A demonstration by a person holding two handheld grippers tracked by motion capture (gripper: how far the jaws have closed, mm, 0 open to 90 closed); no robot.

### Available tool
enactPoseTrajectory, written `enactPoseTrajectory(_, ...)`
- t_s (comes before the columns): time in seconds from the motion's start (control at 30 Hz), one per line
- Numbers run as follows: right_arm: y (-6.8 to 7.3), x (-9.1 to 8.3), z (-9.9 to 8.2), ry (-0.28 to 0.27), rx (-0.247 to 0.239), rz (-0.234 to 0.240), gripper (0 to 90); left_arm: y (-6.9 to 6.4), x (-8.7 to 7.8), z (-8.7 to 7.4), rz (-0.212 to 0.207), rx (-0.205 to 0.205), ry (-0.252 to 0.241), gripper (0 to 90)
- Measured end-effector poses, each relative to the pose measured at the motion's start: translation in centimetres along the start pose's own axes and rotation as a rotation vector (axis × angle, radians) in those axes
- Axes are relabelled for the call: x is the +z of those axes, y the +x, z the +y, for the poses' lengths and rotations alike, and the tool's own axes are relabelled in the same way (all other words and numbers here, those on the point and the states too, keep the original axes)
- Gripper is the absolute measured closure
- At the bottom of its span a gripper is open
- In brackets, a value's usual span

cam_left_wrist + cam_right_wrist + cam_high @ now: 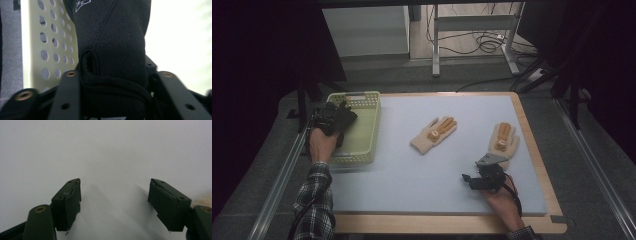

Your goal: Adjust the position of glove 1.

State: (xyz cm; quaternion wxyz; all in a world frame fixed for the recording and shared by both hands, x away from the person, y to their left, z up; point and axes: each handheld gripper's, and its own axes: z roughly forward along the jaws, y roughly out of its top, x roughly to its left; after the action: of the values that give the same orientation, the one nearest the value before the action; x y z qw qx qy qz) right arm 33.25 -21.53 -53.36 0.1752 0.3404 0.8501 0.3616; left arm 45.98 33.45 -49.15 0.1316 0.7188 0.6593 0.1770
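**Operator:** Report the state of each claw and the position of the items.

**Inspector:** The left gripper (110, 100) is clamped on a black glove (112, 45), held over the near-left part of the pale green basket (368, 125). The right gripper (115, 202) is spread wide with nothing between the jaws, above bare table mat (422, 170) at the near right. Two tan gloves lie on the mat: one at centre (434, 134), one at the far right (504, 140), just beyond the right gripper.

**Operator:** Hazards from this position?

**Inspector:** Probable fault: the black glove is limp fabric. If released while part of it overhangs the rim, it may drape over the edge instead of dropping inside. The basket is light plastic and could shift if nudged.

**Operator:** Materials?

**Inspector:** The black glove is smooth, stitched cloth with a ribbed cuff and a small white print. The tan gloves look knitted and soft, with orange patches. The basket wall is perforated with round holes. The mat is flat and matte.
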Motion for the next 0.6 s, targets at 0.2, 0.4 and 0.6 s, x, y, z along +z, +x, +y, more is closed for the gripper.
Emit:
enactPoseTrajectory(0.2,0.0,0.0,0.0,0.0,0.0,0.0,26.4,0.0,0.1,0.0,0.058,0.013,0.018,24.6)
enactPoseTrajectory(0.4,0.0,0.0,0.0,0.0,0.0,0.0,26.4,0.1,-0.5,-0.2,-0.01,-0.006,-0.008,10.6)
enactPoseTrajectory(0.6,0.0,0.0,0.0,0.0,0.0,-0.001,26.4,0.4,-2.1,-0.2,-0.038,-0.002,-0.047,2.6)
